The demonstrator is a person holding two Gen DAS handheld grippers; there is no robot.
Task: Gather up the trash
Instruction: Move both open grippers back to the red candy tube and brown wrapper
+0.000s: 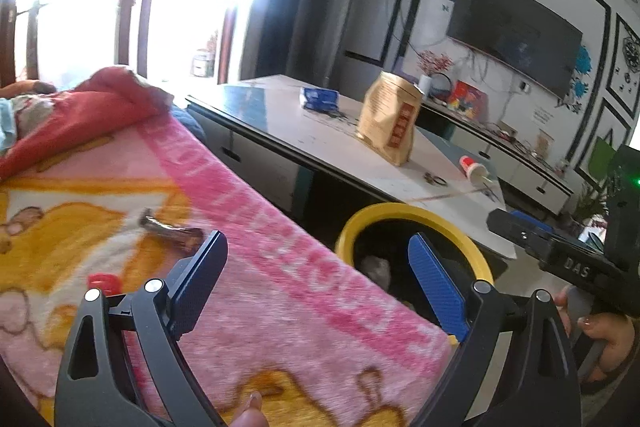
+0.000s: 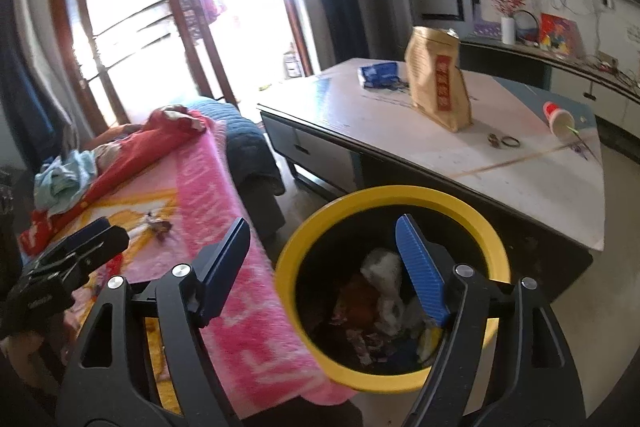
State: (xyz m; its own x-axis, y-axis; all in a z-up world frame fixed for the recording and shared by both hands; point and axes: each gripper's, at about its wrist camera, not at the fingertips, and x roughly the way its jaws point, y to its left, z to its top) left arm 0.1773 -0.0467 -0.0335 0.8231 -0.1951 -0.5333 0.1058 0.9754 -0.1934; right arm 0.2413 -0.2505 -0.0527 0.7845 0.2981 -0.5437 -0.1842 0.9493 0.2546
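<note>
Left wrist view: the left gripper points down and forward, over the edge of a pink blanket with yellow cartoon pictures. Its two fingers stand wide apart and nothing is between them. One finger is above the blanket, the other is above the yellow-rimmed trash bin beside it. A small brown wrapper lies on the blanket just past the left finger, not touching it. A small red thing lies near it too. At the right edge a hand holds the handle of the other gripper.

In the right wrist view, the right gripper tilts down over the bin. Its fingers are also far apart and hold nothing. The bin stands on the floor between the blanket and a low white table. Inside the bin is crumpled trash, white, brown and red bits. On the table stand a brown paper bag and a blue packet. The left gripper's tip shows at the left, above the blanket.
</note>
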